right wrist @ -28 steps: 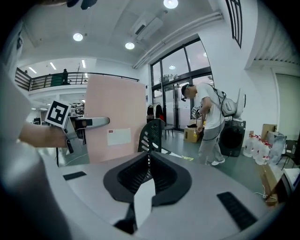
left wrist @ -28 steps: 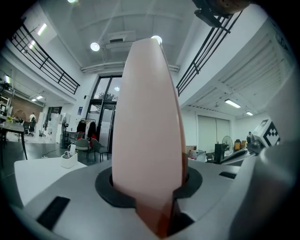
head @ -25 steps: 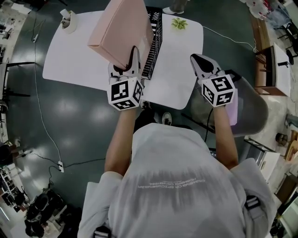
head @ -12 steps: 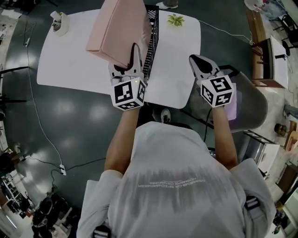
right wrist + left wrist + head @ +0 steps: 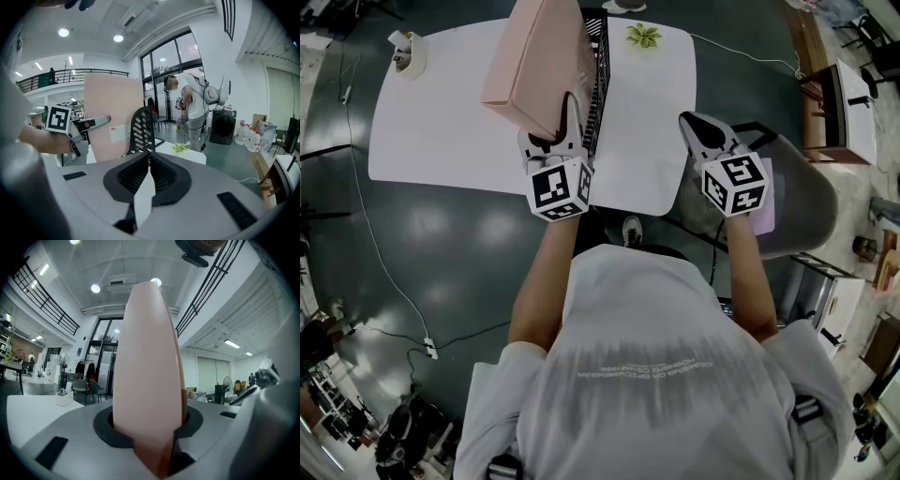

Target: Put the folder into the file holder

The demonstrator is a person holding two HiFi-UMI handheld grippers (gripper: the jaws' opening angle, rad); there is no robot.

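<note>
A pink folder [image 5: 539, 66] stands on edge above the white table [image 5: 450, 122], tilted to the left. My left gripper [image 5: 561, 127] is shut on its near lower corner. In the left gripper view the folder [image 5: 147, 371] fills the gap between the jaws of my left gripper [image 5: 151, 430]. The black slotted file holder [image 5: 598, 75] stands right beside the folder, on its right. My right gripper [image 5: 698, 127] hovers at the table's right edge, shut and empty. The right gripper view shows that gripper [image 5: 149, 157], the folder [image 5: 112, 117] and the file holder [image 5: 140, 129].
A small white container [image 5: 405, 52] sits at the table's far left corner, a green ornament [image 5: 643, 36] at its far right. A grey chair [image 5: 797, 197] stands to my right. A person [image 5: 194, 108] stands beyond the table. A cable [image 5: 375, 234] runs over the dark floor.
The folder has tipped slightly more upright and come closer to the file holder. The right gripper has hardly moved. The head view has shifted a little.
</note>
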